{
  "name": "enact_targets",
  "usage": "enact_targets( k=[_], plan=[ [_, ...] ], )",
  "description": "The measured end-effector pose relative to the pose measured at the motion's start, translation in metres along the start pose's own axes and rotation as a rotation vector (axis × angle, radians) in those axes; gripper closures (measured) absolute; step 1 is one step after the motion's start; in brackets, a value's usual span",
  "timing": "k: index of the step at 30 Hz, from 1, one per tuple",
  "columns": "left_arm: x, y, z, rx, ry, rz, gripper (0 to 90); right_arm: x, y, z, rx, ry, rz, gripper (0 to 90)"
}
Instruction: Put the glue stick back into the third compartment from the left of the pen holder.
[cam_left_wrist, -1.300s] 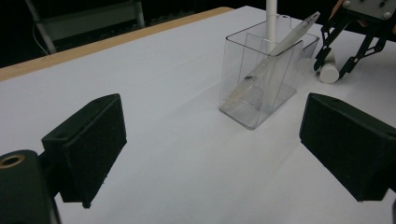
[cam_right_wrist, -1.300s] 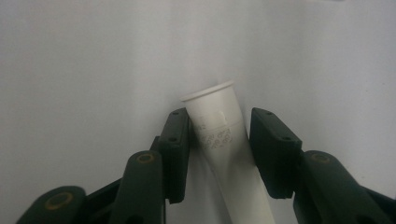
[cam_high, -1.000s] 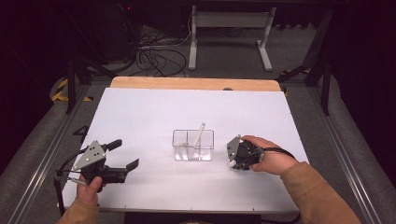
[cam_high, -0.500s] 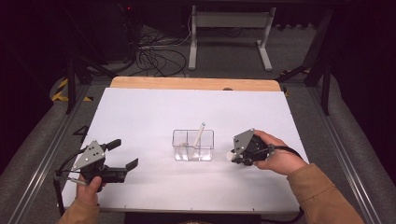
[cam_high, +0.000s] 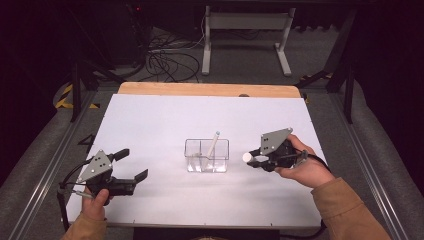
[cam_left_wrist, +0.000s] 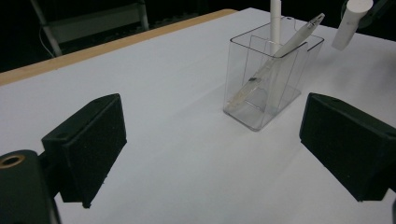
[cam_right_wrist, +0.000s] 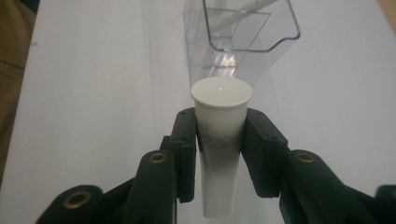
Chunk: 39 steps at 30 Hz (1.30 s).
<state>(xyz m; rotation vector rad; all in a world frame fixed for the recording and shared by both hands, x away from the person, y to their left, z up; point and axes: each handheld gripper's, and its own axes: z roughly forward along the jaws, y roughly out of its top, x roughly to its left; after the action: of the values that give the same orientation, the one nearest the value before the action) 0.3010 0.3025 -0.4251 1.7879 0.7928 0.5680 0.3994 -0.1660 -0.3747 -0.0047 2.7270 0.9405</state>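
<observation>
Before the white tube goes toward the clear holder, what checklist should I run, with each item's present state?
1. Right gripper clamps the tube on both sides: ok.
2. Tube is off the table: ok.
3. Holder stands upright: ok.
4. A free compartment in the holder beside the pen and the white stick: cannot tell.
5. Left gripper is open and apart from the holder: ok.
6. Path between tube and holder is bare: ok.
</observation>
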Motion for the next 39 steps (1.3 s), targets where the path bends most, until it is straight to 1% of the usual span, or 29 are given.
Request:
enact_targets(
  k=[3,6,14,15,18,27,30,34,39],
  plan=[
    [0.0,0.0,0.0,-0.001,0.0,-0.003,8.1,0.0,0.001,-0.004,-0.037,-0.017,0.021,67.4],
    [0.0,0.0,0.0,-0.002,0.0,-0.002,8.1,0.0,0.003,-0.008,-0.079,-0.021,0.047,67.4],
    [0.0,0.0,0.0,-0.003,0.0,0.0,8.1,0.0,0.007,-0.017,-0.191,-0.051,0.112,67.4],
    [0.0,0.0,0.0,-0.003,0.0,0.0,8.1,0.0,0.007,-0.018,-0.203,-0.048,0.122,67.4],
    [0.0,0.0,0.0,-0.002,0.0,0.005,8.1,0.0,0.008,-0.02,-0.229,-0.054,0.144,67.4],
    [0.0,0.0,-0.001,-0.003,0.001,0.006,8.1,0.001,0.012,-0.026,-0.336,-0.069,0.19,67.4],
    [0.0,0.0,-0.001,-0.003,0.001,0.007,8.1,0.001,0.012,-0.026,-0.36,-0.073,0.212,67.3],
    [0.0,0.0,-0.001,-0.003,0.001,0.003,8.1,0.001,0.014,-0.026,-0.385,-0.091,0.239,67.4],
    [0.0,0.0,-0.001,-0.004,0.001,0.003,8.1,0.0,0.014,-0.026,-0.448,-0.094,0.281,67.3]
  ],
)
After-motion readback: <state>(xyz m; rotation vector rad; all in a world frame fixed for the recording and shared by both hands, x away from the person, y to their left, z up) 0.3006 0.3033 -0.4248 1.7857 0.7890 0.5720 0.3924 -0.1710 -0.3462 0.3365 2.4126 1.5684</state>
